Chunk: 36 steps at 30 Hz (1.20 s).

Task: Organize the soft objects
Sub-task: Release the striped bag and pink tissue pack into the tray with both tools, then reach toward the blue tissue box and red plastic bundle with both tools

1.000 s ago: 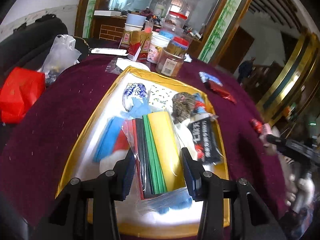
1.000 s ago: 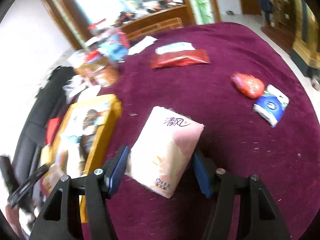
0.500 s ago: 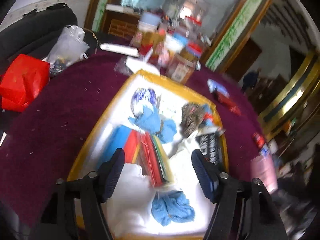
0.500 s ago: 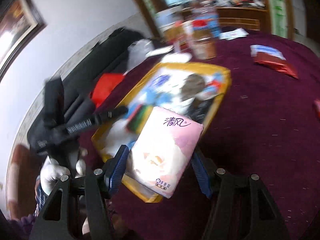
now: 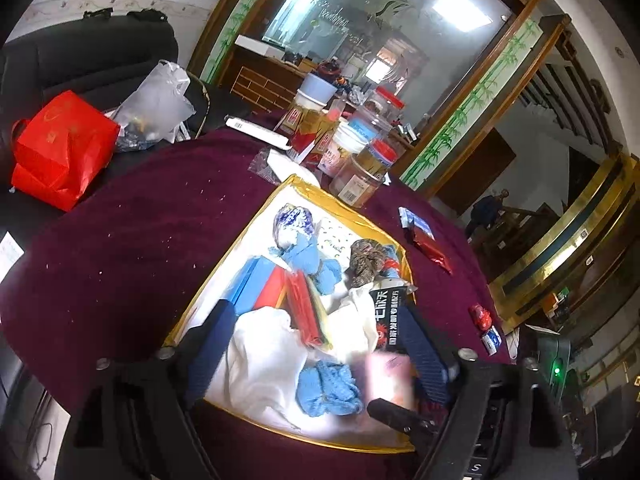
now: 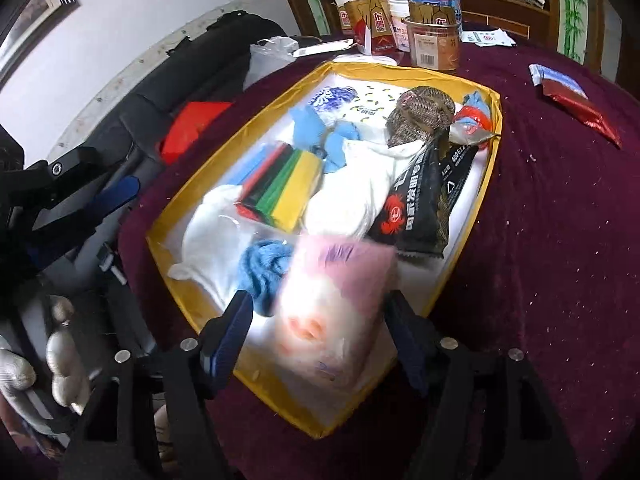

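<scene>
While the left tool [image 5: 316,344] has just spread wide and empty, the right tool [image 6: 320,330] has been loosening around the blurred pink pack [image 6: 334,308] over the tray [image 6: 490,176].

a dark maroon velvet tablecloth [image 5: 132,240] covers the round table beneath and ahead of the tongs. at its far edge, straight ahead of them, stands a cluster of clear plastic jars with red lids [image 5: 372,160], a red and gold carton [image 5: 304,132] and a pale blue tub [image 5: 316,90]. a flat white box [image 5: 256,130] lies just left of that cluster. far to the left of the tongs, off the table, a shiny red paper bag [image 5: 60,152] and a crumpled clear plastic bag [image 5: 156,104] rest on a black leather sofa [image 5: 80,60]. behind the jars, a large wood-framed glass panel [image 5: 360,20] painted with green bamboo fills the wall.
</scene>
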### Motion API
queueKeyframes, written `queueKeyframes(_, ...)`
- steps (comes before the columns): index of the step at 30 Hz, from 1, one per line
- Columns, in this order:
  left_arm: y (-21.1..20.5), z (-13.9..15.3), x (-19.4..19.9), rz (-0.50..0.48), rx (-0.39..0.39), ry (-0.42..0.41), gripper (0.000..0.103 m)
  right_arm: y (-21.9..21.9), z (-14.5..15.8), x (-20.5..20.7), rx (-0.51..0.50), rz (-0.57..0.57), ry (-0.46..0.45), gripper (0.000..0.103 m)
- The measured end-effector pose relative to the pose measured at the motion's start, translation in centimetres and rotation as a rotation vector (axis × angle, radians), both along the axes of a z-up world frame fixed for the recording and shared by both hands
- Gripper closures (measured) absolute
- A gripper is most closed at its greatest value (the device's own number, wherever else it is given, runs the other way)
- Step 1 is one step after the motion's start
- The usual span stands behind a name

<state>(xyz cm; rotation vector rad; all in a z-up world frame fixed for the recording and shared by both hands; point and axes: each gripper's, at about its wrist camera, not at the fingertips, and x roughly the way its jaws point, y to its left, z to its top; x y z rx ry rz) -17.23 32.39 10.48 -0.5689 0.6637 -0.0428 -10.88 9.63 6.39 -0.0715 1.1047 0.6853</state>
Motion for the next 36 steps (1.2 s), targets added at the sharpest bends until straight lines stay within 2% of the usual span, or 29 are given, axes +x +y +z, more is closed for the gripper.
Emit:
queueKeyframes(4, -1.1, 0.7, -0.3, -0.002, 0.049, -0.027, 0.011, -1.5, 0.9, -0.4, 0.054, -0.012, 0.001, 0.031)
queueKeyframes(8, -2.7, 1.2, -0.3, -0.003, 0.13, -0.031, 0.011, -3.8, 1.6, -0.8, 0.08, -0.046, -0.036, 0.028)
queueKeyframes(10, -3.8, 1.5, -0.4, 0.015, 0.199, -0.035, 0.01, -5.3, 1.8, -1.1, 0.091, -0.068, -0.046, 0.028)
queueKeyframes(12, -5.5, 1.9, -0.4, 0.06, 0.329, -0.042, 0.008, -6.8, 1.8, -1.1, 0.097, -0.101, -0.056, 0.028)
queueKeyframes(14, -6.9, 2.1, -0.4, 0.082, 0.412, -0.043, 0.006, -8.4, 1.8, -1.1, 0.099, -0.133, -0.069, 0.028)
queueKeyframes(22, -12.2, 2.6, 0.1, 0.066, 0.608, -0.046, 0.005, -13.5, 1.0, -1.3, 0.082, -0.216, -0.098, 0.028)
queueKeyframes(29, -16.4, 2.1, 1.0, -0.022, 0.681, -0.025, 0.005, -16.7, 0.8, -1.6, 0.092, -0.261, -0.108, 0.027)
queueKeyframes(36, -19.3, 1.7, 1.3, -0.088, 0.711, -0.008, 0.005, -19.4, 0.6, -1.6, 0.113, -0.308, -0.107, 0.027)
